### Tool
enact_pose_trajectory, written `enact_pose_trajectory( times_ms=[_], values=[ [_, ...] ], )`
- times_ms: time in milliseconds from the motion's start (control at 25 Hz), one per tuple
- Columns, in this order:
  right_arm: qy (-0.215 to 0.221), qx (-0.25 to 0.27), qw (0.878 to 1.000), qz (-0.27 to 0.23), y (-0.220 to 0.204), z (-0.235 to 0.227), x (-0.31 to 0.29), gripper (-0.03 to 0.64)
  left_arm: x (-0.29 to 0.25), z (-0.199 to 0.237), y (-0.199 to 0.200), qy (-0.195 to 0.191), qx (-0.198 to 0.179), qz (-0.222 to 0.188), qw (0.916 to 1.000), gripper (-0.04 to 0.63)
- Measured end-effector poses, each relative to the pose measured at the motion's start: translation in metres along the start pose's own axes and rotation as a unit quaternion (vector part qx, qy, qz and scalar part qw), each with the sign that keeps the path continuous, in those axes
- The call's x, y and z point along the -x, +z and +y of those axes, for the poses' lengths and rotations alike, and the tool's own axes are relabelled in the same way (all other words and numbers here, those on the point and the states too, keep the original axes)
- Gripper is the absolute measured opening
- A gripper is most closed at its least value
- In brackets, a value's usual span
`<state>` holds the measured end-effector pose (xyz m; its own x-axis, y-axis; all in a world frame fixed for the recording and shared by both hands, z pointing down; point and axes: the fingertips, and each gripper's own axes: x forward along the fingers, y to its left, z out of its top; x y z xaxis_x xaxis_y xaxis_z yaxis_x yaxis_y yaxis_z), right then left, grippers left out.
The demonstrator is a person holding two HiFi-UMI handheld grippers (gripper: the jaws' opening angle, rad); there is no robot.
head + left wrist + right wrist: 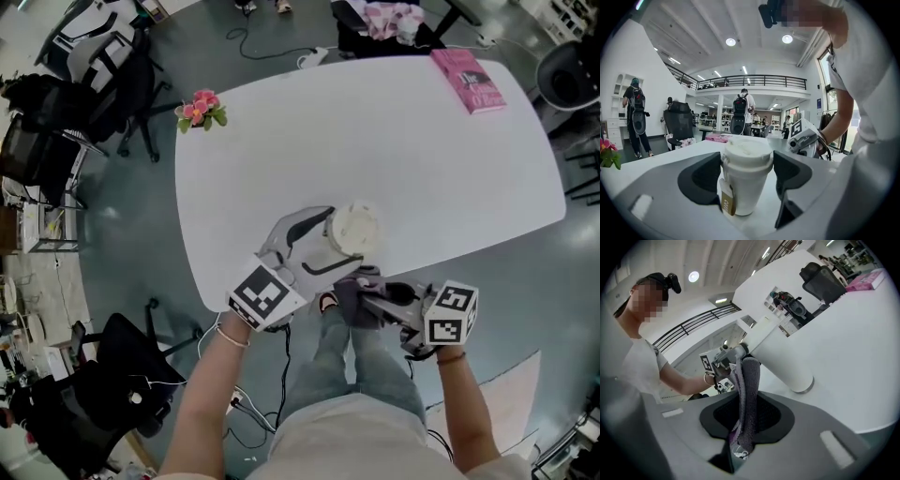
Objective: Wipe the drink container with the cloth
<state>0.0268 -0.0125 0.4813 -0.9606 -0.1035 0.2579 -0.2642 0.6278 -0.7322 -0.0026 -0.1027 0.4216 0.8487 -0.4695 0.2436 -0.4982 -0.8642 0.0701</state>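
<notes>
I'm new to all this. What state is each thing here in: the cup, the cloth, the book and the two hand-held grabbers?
cup: upright on the table, lid on.
left gripper: fingers closed on the cup's sides.
cloth: bunched into a fold.
right gripper: fingers shut on the cloth.
book: closed, flat at the table's far corner.

The cloth (747,394) is nubby terry; the drink container (746,183) is smooth and matt.

Drink container (356,230) near table's (394,141) front edge between left gripper's (323,246) jaws, right gripper's (370,300) cloth (349,302) just beside; book (469,80) far right, flowers (200,110) far left.
</notes>
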Motion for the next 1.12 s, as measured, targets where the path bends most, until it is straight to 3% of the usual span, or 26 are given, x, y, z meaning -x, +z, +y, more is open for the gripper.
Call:
enact_pose_trajectory(
  times_ms=[160, 400, 600, 760, 920, 1120],
  values=[
    [-0.007, -0.020, 0.999, -0.046, 0.005, -0.004, -0.012, 0.067, -0.001, 0.001, 0.000, 0.002, 0.010, -0.002, 0.9999, 0.353],
    [0.012, -0.045, 0.994, -0.098, 0.010, 0.003, -0.020, 0.067, 0.000, 0.000, 0.000, -0.006, -0.010, -0.003, 0.9999, 0.353],
    [0.013, -0.051, 0.992, -0.117, 0.013, 0.001, -0.019, 0.067, 0.001, -0.002, 0.000, -0.007, -0.012, -0.004, 0.9999, 0.353],
    [0.014, -0.054, 0.991, -0.123, 0.017, -0.003, -0.021, 0.067, 0.001, 0.000, -0.001, 0.002, 0.015, -0.004, 0.9999, 0.353],
    [0.017, -0.056, 0.990, -0.126, 0.018, -0.003, -0.023, 0.067, 0.001, 0.000, -0.002, -0.006, -0.012, -0.003, 0.9999, 0.353],
    [0.013, -0.067, 0.988, -0.137, 0.020, -0.005, -0.023, 0.067, 0.001, -0.001, -0.001, -0.005, -0.010, -0.002, 0.9999, 0.353]
  ],
)
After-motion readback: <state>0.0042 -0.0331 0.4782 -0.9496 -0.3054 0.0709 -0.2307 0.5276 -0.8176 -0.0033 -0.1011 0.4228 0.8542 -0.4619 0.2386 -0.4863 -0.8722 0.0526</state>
